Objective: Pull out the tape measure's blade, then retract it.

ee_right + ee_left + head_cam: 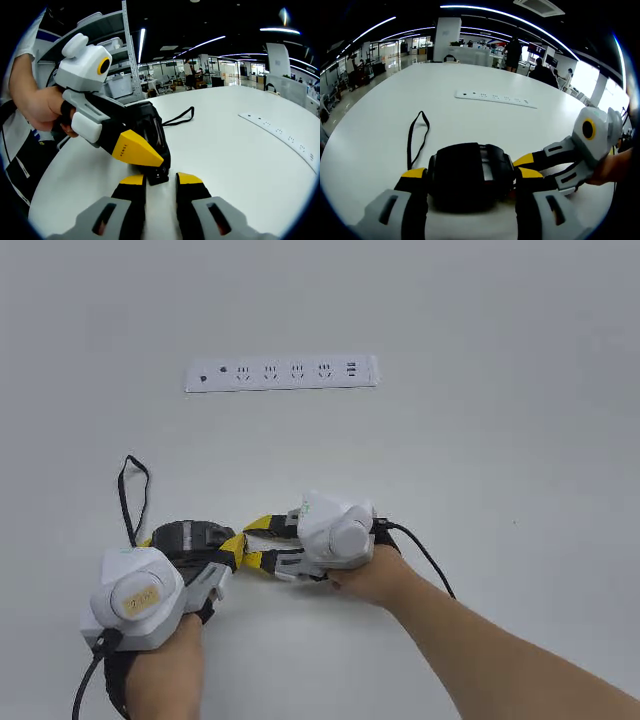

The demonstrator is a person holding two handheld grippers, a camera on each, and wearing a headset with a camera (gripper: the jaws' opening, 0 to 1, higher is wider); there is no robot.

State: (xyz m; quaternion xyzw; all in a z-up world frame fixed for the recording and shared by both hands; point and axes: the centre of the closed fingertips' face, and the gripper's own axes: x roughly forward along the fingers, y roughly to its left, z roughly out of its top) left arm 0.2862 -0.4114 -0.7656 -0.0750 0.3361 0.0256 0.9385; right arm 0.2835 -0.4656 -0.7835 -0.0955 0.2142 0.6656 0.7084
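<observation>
A black tape measure (190,537) lies on the white table, its black wrist strap (130,495) looping away behind it. My left gripper (190,545) is shut on the case (470,172), one yellow-tipped jaw on each side. My right gripper (257,542) comes in from the right, level with the case. In the right gripper view its jaws (161,180) stand close on either side of the front lower corner of the case (150,135). Whether they press on anything there I cannot tell. No pulled-out blade shows.
A white power strip (282,373) lies flat further back on the table (500,440). A black cable (425,555) trails from the right gripper along the person's forearm. Desks and people (512,52) stand far behind the table.
</observation>
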